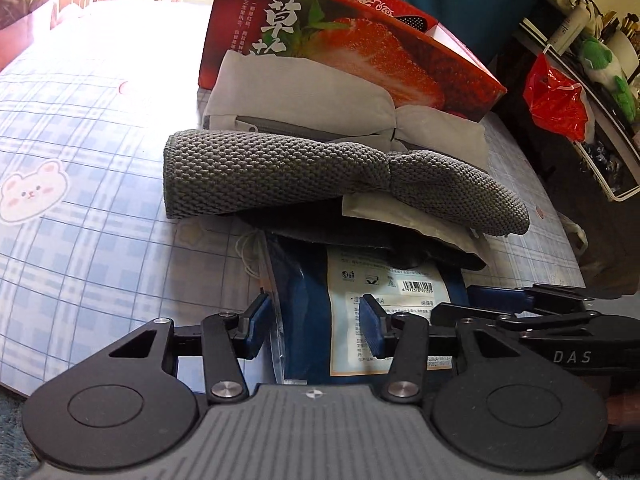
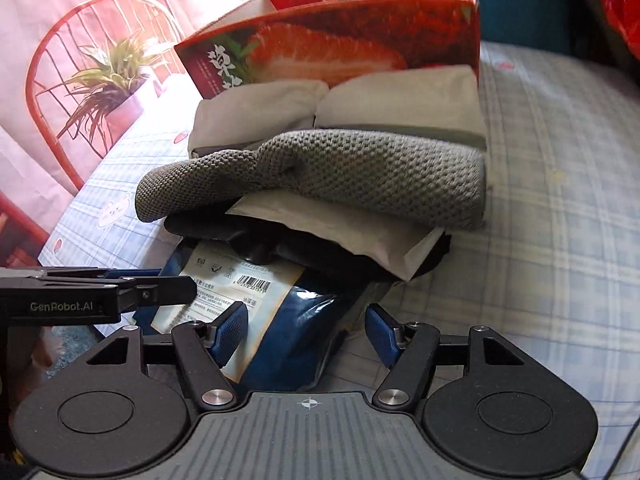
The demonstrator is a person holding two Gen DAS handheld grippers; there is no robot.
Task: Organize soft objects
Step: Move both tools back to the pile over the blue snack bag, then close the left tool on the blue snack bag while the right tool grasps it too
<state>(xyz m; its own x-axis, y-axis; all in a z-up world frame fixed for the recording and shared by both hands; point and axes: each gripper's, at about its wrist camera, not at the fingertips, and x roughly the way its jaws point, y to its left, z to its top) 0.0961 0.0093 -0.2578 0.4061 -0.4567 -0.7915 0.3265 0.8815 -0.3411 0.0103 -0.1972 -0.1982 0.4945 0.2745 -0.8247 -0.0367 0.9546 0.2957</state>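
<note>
A pile of soft things lies on the plaid cloth in front of a red strawberry box (image 1: 360,40) (image 2: 340,52). A grey knitted towel (image 1: 320,176) (image 2: 340,176) lies on top. A pale grey zip pouch (image 1: 300,96) (image 2: 360,100) is behind it, and a white packet (image 1: 420,220) (image 2: 340,232) and a dark cloth are under it. Nearest is a blue plastic bag with a white barcode label (image 1: 392,304) (image 2: 256,288). My left gripper (image 1: 312,332) is open, its jaws either side of the bag's left part. My right gripper (image 2: 304,336) is open around the bag's right part.
The blue plaid cloth (image 1: 100,200) (image 2: 560,200) with bear prints covers the surface. A red plastic bag (image 1: 556,100) and a green plush toy (image 1: 600,60) sit on a dark shelf at right. A backdrop printed with a chair and a plant (image 2: 92,88) stands at left.
</note>
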